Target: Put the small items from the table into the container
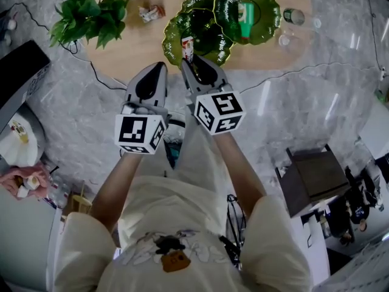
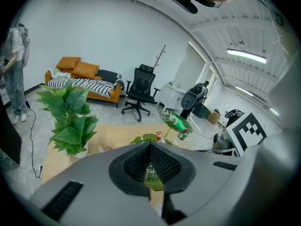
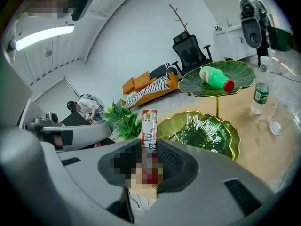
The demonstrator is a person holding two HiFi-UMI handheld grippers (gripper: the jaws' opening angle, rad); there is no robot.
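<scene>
The right tongs [image 3: 149, 147] pinch a slim red-and-white packet [image 3: 149, 126] between their pads. It stands lengthwise along the jaws, its free end poking out past the tips and away from the person. The left tongs [image 2: 150, 147] are just to the left, pressed together at the tips with nothing in them. From overhead the packet [image 1: 187, 46] lines up with the near rim of the lower green leaf dish [image 1: 203, 29], but I can't tell whether it is over the dish or short of it. A thin gold stem [image 3: 216, 108] carries a second leaf dish [image 3: 237, 74] higher up and to the right, with a green bottle [image 3: 214, 76] lying on its side in it. Both sit on a pale wooden table top [image 1: 134, 41] that gives way to clear glass on the right. There a water bottle [image 3: 259, 98] stands beside some small clear pieces I can't make out. A crumpled wrapper [image 1: 151, 12] lies on the wood left of the dishes, and a leafy potted plant [image 1: 88, 14] is further left. The floor [image 1: 73, 102] is grey marble with a black cable across it. At the far wall are an orange sofa [image 2: 80, 76] with a striped throw, a black office chair [image 2: 140, 91] and a bare coat stand [image 2: 160, 58]. The packet's lower end between the pads can't be made out, and its print is too small to read.
</scene>
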